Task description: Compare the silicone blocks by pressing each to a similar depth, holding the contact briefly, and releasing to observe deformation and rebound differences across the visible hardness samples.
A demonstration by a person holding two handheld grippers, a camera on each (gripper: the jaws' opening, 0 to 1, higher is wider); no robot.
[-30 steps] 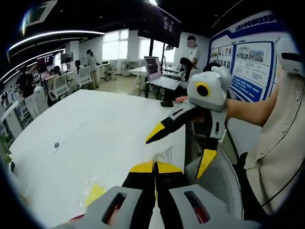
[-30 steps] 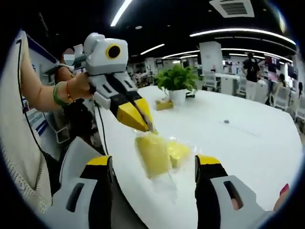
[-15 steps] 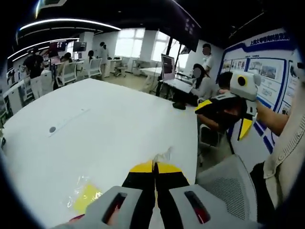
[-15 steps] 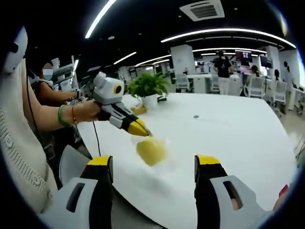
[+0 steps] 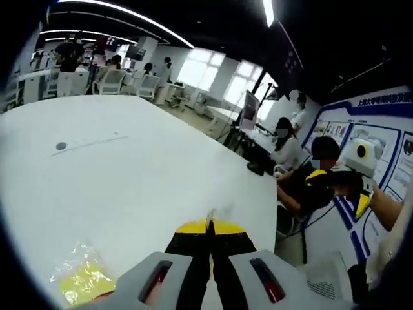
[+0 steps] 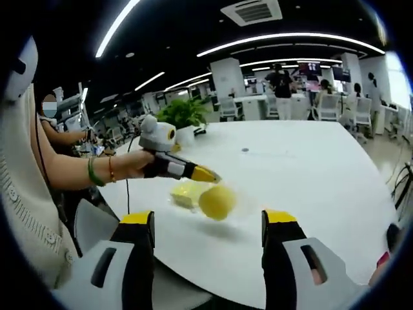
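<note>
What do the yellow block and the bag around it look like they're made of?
The yellow block looks like matte silicone or soft rubber: rounded, opaque, no sharp glare. The bag looks like thin clear plastic film: see-through, crinkled, with faint glints. The left gripper pinches its top.

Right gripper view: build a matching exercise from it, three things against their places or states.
Things:
1. left gripper
2. right gripper
3. plant

States:
A. stands at the far edge of the table
B. jaws wide apart
C. jaws closed on a bag holding a yellow block

Pairs: 1-C, 2-B, 3-A
</note>
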